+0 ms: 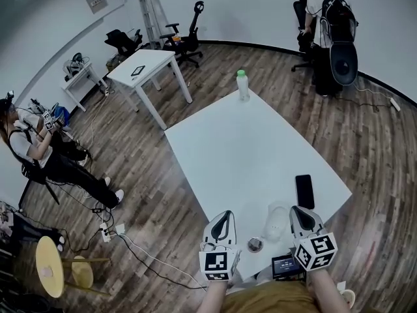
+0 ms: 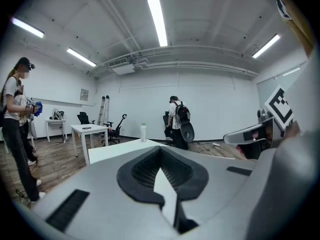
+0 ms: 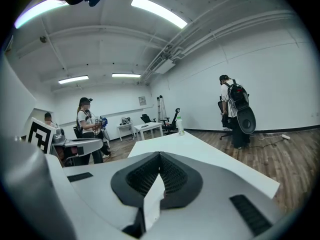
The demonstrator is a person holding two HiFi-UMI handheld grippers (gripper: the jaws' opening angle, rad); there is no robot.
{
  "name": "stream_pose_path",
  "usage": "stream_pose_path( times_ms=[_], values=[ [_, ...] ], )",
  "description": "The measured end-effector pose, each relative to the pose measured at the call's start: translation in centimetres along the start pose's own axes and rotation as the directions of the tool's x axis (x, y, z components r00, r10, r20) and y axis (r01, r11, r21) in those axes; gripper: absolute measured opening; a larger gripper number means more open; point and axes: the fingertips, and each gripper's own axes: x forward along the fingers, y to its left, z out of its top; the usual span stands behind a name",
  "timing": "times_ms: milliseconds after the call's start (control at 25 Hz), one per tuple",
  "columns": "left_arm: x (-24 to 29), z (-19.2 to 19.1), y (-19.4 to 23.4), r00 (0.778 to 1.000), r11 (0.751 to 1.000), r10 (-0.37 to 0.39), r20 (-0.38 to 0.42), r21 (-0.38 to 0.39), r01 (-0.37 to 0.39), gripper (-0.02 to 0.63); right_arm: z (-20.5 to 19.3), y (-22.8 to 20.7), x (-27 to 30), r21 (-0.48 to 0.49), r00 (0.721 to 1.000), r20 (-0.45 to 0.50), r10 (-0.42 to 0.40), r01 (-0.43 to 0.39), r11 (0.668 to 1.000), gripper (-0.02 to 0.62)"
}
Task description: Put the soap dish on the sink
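You hold both claws low over the near edge of the white rectangular worktop (image 1: 260, 149). Going by how they sit, this is a ready pose rather than a grasp. The left claw (image 1: 225, 214) has its jaws closed together with nothing between them. The right claw (image 1: 299, 209) is closed and empty as well, so neither can take anything until you open it. Take the flat black phone (image 1: 304, 191) as your mark. The pale translucent rounded dish (image 1: 276, 222), which I judge to be the soap dish, lies on the worktop just nearer you than the phone and a little to its left. It sits between your two claws and is touched by neither. That position probably suits a pick from either side, with the right claw closer. The dish looks empty, though its clear body makes that hard to confirm. A small round dark object (image 1: 255, 244) sits nearer you again, left of the phone, and I cannot tell what it is. A small dark device with a lit screen (image 1: 285, 265) lies at the near edge, below the phone. Well beyond the phone, at the far corner, a clear plastic bottle with a green cap (image 1: 243, 85) stands upright, and its fill cannot be read. No sink shows anywhere, so you have no visible place yet to set the dish.
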Motion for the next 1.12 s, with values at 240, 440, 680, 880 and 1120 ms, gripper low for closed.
stream_pose_path(
  times_ms=[240, 440, 680, 880, 1120],
  values=[
    [-0.5, 2.7, 0.3, 0.997, 0.999, 0.029, 0.077, -0.022, -0.028, 0.008, 2.4, -0.1, -0.8, -0.024, 0.998, 0.067, 0.011, -0.009, 1.0, 0.008],
    [-0.6, 4.1, 0.0, 0.994, 0.999, 0.035, 0.108, -0.023, -0.032, 0.008, 3.9, 0.0, -1.2, -0.043, 0.994, 0.106, 0.017, -0.013, 0.999, 0.008],
    [-1.0, 4.7, 0.0, 0.993, 0.999, 0.038, 0.112, -0.008, -0.037, 0.008, 4.6, 0.1, -1.6, -0.053, 0.993, 0.117, 0.02, -0.014, 0.999, 0.008],
    [-1.0, 4.3, 0.1, 0.994, 0.999, 0.044, 0.096, 0.002, -0.045, 0.008, 4.6, 0.0, -1.5, -0.048, 0.994, 0.111, 0.022, -0.017, 0.999, 0.008],
    [-1.3, 3.7, -0.1, 0.996, 0.999, 0.034, 0.087, 0.001, -0.035, 0.008, 4.4, 0.3, -1.7, -0.061, 0.995, 0.103, 0.019, -0.012, 0.998, 0.008]
  ],
)
